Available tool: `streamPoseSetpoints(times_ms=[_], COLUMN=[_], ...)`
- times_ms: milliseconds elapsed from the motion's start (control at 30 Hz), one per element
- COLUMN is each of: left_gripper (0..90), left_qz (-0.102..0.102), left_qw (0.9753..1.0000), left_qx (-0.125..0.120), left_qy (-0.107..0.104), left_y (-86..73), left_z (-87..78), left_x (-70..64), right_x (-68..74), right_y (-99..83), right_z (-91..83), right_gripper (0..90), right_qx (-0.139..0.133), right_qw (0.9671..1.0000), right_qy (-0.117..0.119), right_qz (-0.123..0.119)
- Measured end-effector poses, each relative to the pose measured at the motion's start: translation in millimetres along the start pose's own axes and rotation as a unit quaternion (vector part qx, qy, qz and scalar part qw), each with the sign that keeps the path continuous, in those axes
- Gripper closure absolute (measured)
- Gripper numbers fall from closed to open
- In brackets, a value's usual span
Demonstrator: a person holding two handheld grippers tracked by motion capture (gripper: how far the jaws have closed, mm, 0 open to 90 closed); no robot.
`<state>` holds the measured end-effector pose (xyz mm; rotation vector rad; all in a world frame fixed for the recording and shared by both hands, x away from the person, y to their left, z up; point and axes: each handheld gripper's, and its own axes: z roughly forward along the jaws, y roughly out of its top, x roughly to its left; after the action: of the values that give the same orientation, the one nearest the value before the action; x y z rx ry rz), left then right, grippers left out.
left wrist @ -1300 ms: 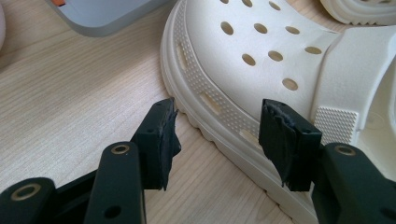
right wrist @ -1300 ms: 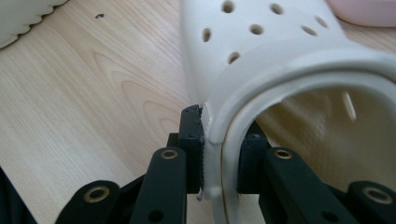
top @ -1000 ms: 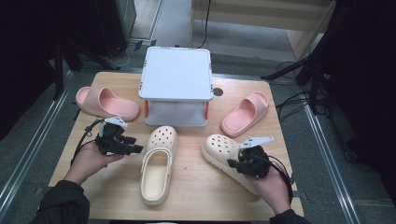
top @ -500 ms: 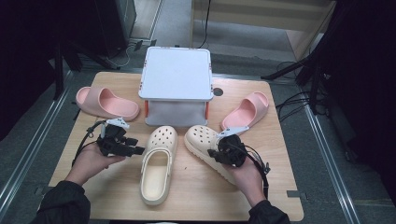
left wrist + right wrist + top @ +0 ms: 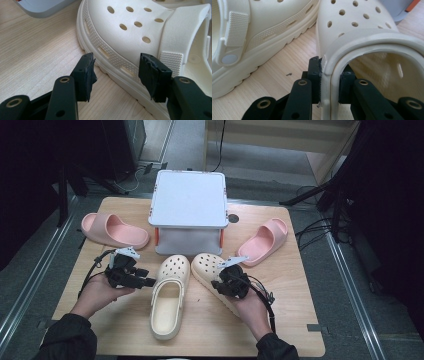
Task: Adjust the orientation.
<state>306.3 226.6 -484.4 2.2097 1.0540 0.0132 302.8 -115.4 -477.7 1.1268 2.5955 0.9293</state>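
Two cream clogs lie side by side on the wooden table. The left clog points its toe at the box. My left gripper stands open at its left flank, jaws spread beside the sole edge, touching nothing. From the left gripper view, that gripper faces the clog's ribbed side. My right gripper is shut on the right clog. Up close, this gripper pinches the heel-opening rim of the right clog, with the left clog just beside it.
A grey box with a white lid stands at the back centre, right in front of both clog toes. One pink slide lies at the back left, another pink slide at the back right. A black round mark sits beside the box.
My right gripper has carried the right clog left and away from the person, up beside the left clog and close to the box. The left gripper has stayed put.
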Motion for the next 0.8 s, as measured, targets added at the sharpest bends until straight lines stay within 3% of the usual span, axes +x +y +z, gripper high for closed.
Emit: streamPoseSetpoints(times_ms=[100,167,233,367,400,500,567,600,667,700,733,800], left_gripper=[45.8,45.7,45.7,45.7,45.7,45.8,45.8,45.8,45.9,45.9,45.9,45.9], left_qz=[0.002,0.002,0.001,0.003,0.0,-0.001,0.0,-0.001,0.0,0.0,0.001,-0.002], left_qw=[1.0,1.0,1.0,1.0,1.0,1.0,1.0,1.0,1.0,1.0,1.0,0.9999], left_qx=[0.001,0.001,0.001,0.002,-0.002,-0.003,-0.003,-0.003,-0.001,-0.001,-0.001,-0.004], left_qy=[0.0,0.0,0.0,0.002,0.004,0.005,0.006,0.005,0.007,0.007,0.009,0.01], left_y=[0.0,-0.1,-0.3,-1.1,-1.6,-1.9,-2.2,-2.5,-4.1,-4.1,-5.4,-6.9], left_z=[0.4,0.5,0.3,-1.3,-1.3,-1.3,-0.9,-0.6,1.0,1.0,1.2,0.8], left_x=[0.0,0.2,0.3,1.6,1.7,1.4,0.8,0.4,-0.6,-0.6,-1.0,-0.9], right_x=[0.2,-2.4,-3.9,-8.0,-11.4,-17.1,-30.8,-30.8,-48.7,-48.7,-62.2,-72.1], right_y=[-1.5,-2.7,-2.7,-4.6,-5.9,-7.5,-10.8,-10.8,-15.1,-15.1,-17.2,-17.9], right_z=[1.6,0.2,-1.6,-19.7,-30.6,-43.1,-53.9,-53.9,-54.5,-54.5,-52.0,-48.5], right_gripper=[76.0,66.3,64.6,66.0,76.1,82.2,83.8,83.8,83.9,83.9,84.0,83.9], right_qx=[0.002,-0.01,-0.015,-0.018,-0.022,-0.026,-0.034,-0.034,-0.042,-0.042,-0.045,-0.045], right_qw=[1.0,0.9997,0.9995,0.9988,0.9987,0.9991,0.9993,0.9993,0.999,0.999,0.9985,0.9982], right_qy=[0.004,0.021,0.029,0.046,0.046,0.034,0.012,0.012,-0.008,-0.008,-0.023,-0.03], right_qz=[0.004,0.005,0.002,-0.001,0.003,0.001,0.004,0.004,0.013,0.013,0.02,0.028])
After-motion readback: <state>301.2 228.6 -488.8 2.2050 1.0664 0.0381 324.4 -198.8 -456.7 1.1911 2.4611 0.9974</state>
